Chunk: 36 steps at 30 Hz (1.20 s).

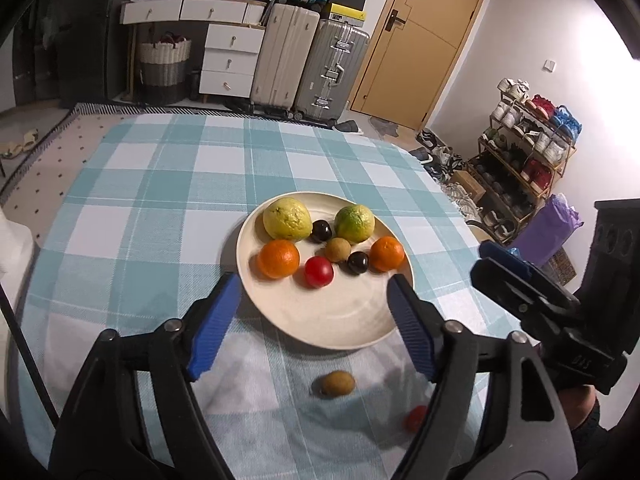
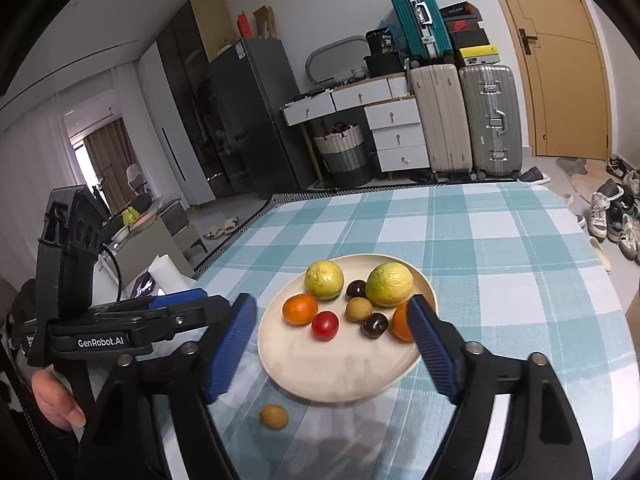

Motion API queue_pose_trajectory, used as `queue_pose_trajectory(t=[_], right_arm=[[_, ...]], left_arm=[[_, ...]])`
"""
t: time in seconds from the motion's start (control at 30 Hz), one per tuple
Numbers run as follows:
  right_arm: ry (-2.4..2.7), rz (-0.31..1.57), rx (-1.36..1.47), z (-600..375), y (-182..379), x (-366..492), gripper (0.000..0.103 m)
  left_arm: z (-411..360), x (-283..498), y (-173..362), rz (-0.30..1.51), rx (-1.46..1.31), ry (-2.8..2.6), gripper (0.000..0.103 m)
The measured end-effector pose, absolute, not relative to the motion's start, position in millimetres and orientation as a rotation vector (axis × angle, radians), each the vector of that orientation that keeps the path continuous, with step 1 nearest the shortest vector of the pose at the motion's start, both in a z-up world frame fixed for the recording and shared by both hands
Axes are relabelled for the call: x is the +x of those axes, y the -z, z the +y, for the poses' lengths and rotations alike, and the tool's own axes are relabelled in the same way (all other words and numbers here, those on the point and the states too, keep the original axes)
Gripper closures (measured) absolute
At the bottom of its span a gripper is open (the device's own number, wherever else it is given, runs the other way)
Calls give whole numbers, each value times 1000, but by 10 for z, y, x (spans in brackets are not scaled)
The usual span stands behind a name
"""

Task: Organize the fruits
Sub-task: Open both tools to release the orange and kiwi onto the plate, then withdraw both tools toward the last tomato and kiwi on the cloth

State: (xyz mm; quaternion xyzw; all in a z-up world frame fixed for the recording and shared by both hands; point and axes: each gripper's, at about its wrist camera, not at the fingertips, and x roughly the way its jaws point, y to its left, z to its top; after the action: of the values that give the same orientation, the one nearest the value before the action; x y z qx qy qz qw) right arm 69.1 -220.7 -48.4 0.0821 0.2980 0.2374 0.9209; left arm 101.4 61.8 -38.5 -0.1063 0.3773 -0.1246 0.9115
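left gripper (image 1: 314, 288): blue pads spread wide, nothing between them; they hang above the near rim of the plate (image 1: 340, 320), one pad just off its left edge, the other over its right side. right gripper (image 2: 332, 320): jaws likewise wide apart and empty, framing the same plate, with the right pad in front of part of one orange.

the cream plate sits near the middle of the checked tablecloth (image 1: 160, 184), set a little toward the near edge. on it, toward the far half: a yellow-green citrus (image 1: 287, 218), a greener citrus (image 1: 355, 224), two oranges (image 1: 279, 258) and (image 1: 386, 253), a red tomato-like fruit (image 1: 318, 271), two dark round fruits (image 1: 321, 231) and (image 1: 357, 262), and a small brown fruit (image 1: 337, 249). the near half of the plate is bare. all are roundish; no long axis or heading can be told.

off the plate, on the cloth nearer the grippers: a second brown fruit (image 1: 338, 383), slightly oval with its long axis lying across the left wrist view, and a small red fruit (image 1: 415, 418), partly hidden behind the left gripper's right finger.

open cloth lies wide on the left and far sides of the plate. the table's far edge and rounded right corner are in view; beyond them lie floor, suitcases (image 1: 308, 64) and a shoe rack (image 1: 520, 160).
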Motion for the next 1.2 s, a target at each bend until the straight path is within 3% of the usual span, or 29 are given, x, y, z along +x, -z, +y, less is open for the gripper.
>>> queue_pose_trajectory(t=[0.23, 0.4, 1.2], right_arm=[[-465, 617, 162, -2278, 464, 401, 10], [-448, 621, 163, -2352, 466, 201, 6], [-489, 773, 128, -2438, 1093, -392, 3]], left_arm=[[521, 672, 361, 754, -179, 245, 20], [459, 481, 385, 739, -152, 220, 1], [496, 44, 930, 867, -202, 205, 1]])
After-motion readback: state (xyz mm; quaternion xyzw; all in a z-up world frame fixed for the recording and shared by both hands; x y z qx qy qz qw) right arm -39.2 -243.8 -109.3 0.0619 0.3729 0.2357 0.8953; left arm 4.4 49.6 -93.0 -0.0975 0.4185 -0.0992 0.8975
